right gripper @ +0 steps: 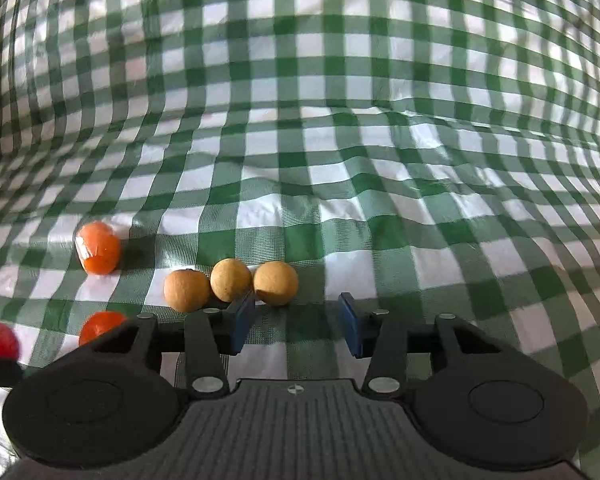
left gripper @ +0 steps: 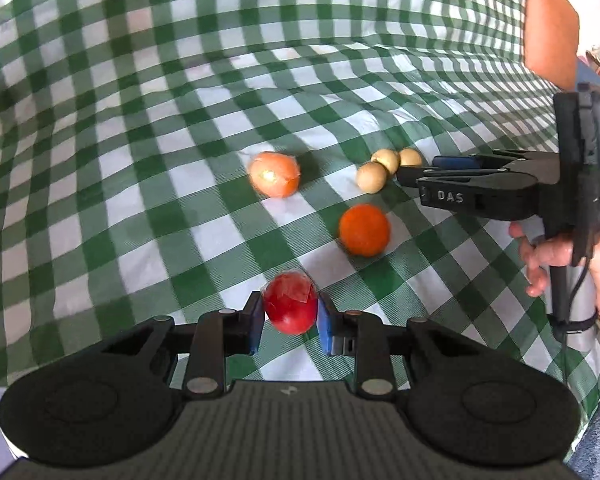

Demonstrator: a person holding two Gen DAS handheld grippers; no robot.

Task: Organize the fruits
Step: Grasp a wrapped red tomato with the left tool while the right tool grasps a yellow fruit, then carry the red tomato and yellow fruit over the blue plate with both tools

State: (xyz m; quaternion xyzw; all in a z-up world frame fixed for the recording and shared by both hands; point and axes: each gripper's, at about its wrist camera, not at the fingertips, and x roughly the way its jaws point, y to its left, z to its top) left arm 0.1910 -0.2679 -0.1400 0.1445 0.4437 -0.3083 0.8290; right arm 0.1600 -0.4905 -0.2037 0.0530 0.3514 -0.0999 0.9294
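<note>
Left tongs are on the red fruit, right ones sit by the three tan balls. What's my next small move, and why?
Probably lift the red fruit a little with the left tongs: their pads already clamp its sides while it sits on the checked cloth. The right tongs are open with nothing between them, just short of the tan balls.

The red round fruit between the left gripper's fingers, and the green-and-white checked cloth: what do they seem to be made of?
Red round fruit: probably real fruit or a model wrapped in thin clear film; glossy, with creased shiny patches on top. Which one cannot be told.
Green-and-white checked cloth: likely thin woven fabric, matte to slightly shiny; it lies in soft folds and wrinkles.
</note>
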